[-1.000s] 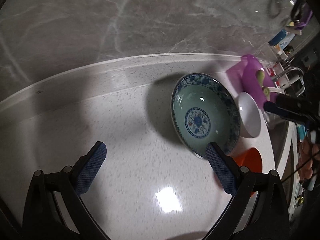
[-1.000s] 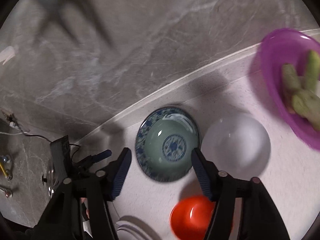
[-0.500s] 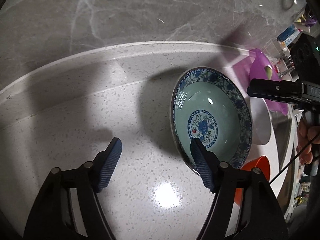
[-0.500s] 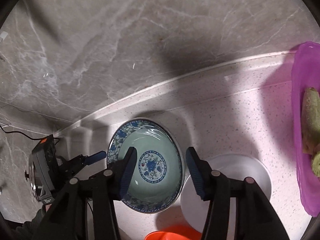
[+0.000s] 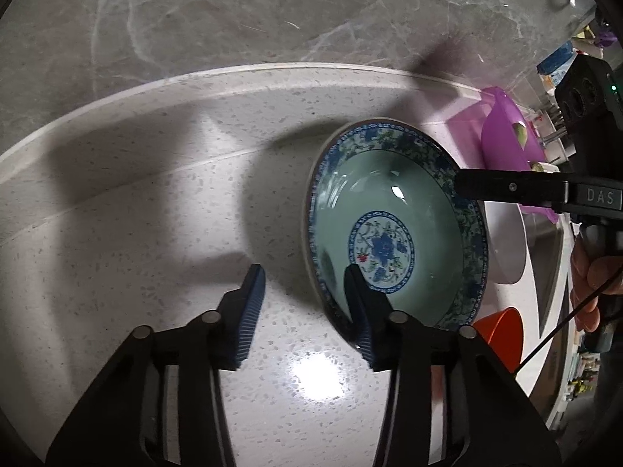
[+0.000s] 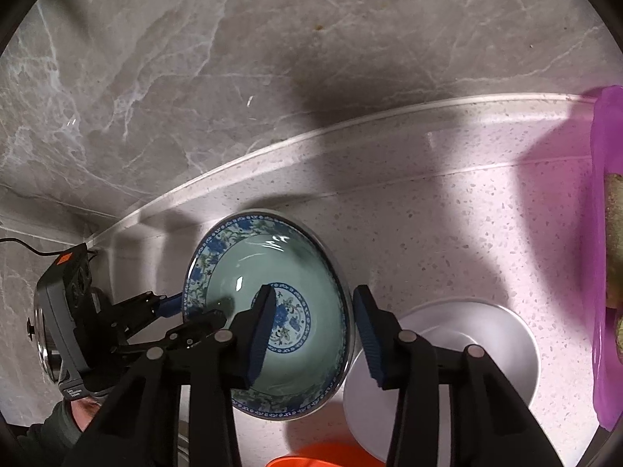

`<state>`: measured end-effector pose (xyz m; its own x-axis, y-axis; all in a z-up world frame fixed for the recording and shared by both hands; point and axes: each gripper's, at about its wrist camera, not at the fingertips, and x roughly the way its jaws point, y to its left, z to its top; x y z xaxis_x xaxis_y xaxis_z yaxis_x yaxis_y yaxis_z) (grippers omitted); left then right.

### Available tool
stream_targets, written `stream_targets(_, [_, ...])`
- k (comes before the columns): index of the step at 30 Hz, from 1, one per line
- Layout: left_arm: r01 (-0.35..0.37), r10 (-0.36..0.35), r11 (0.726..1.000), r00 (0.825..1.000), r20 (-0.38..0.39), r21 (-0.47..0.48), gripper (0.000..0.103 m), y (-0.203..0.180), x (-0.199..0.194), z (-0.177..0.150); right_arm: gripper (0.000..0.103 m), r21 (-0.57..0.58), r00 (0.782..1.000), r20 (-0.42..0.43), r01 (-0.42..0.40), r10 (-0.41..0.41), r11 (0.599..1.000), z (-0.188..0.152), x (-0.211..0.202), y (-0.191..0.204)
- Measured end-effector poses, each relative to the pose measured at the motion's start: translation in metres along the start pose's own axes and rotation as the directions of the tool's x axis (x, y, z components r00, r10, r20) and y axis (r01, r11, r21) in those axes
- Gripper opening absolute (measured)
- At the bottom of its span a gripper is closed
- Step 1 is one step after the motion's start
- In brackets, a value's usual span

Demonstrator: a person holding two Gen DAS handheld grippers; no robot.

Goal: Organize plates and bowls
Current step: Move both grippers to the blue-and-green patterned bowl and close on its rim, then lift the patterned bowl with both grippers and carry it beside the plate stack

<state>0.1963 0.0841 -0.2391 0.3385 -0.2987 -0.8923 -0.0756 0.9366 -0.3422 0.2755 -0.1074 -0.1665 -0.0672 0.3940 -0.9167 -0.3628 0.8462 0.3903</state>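
The only writing you can read is "DAS" in pale letters on the black body of your right gripper where it reaches in from the right of the left wrist view; an orange sticker on the left gripper's camera housing shows in the right wrist view, but its print is too small to make out. Your blue-and-white bowl sits on the counter, a pale speckled stone top that meets a grey marbled wall along a raised curved lip. Both grippers straddle opposite sides of the bowl's rim. On your left gripper one finger is inside the bowl and the other outside over the counter; the jaws are closing with the rim between them, and a gap to the outer finger remains. On your right gripper one finger is over the bowl's green inside and the other outside its edge; these jaws are closing too, not yet pressed on the rim. Just beside the bowl stands a white bowl, an orange bowl lies near the bottom edge, and a purple dish holding something green is further right.
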Motion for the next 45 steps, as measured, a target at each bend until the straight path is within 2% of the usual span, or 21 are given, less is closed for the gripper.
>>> stream_targets(8, [0.004, -0.003, 0.999, 1.0, -0.006, 0.037, 0.015, -0.025, 0.015, 0.008, 0.034, -0.05, 0.996, -0.019, 0.084, -0.085, 0.995, -0.002, 0.008, 0.018])
stream_targets(9, [0.002, -0.002, 0.999, 1.0, -0.005, 0.038, 0.015, -0.026, 0.016, 0.009, 0.032, -0.061, 0.995, -0.027, 0.097, -0.099, 0.993, -0.003, 0.009, 0.02])
stream_targets(14, [0.021, -0.021, 0.999, 1.0, 0.001, 0.025, 0.014, -0.028, 0.02, 0.011, 0.012, -0.09, 0.985, -0.05, 0.162, -0.167, 0.983, -0.004, 0.015, 0.026])
stream_targets(19, [0.02, -0.02, 1.0, 1.0, 0.0, 0.024, 0.013, -0.025, 0.019, 0.01, 0.012, -0.103, 0.98, -0.047, 0.186, -0.191, 0.977, -0.006, 0.018, 0.03])
stream_targets(26, [0.023, -0.023, 1.0, 1.0, 0.0, 0.011, 0.012, -0.02, 0.013, 0.008, 0.012, -0.081, 0.984, -0.029, 0.174, -0.176, 0.981, -0.013, 0.028, 0.035])
stream_targets(34, [0.053, -0.054, 0.998, 0.999, -0.005, -0.012, 0.011, -0.014, 0.0, 0.004, 0.012, -0.057, 0.987, -0.02, 0.155, -0.157, 0.986, -0.023, 0.017, 0.027])
stream_targets(45, [0.076, -0.076, 0.997, 0.997, 0.007, -0.01, 0.011, -0.01, -0.037, -0.021, 0.012, -0.06, 0.992, 0.016, 0.126, -0.125, 0.99, -0.044, -0.005, 0.044])
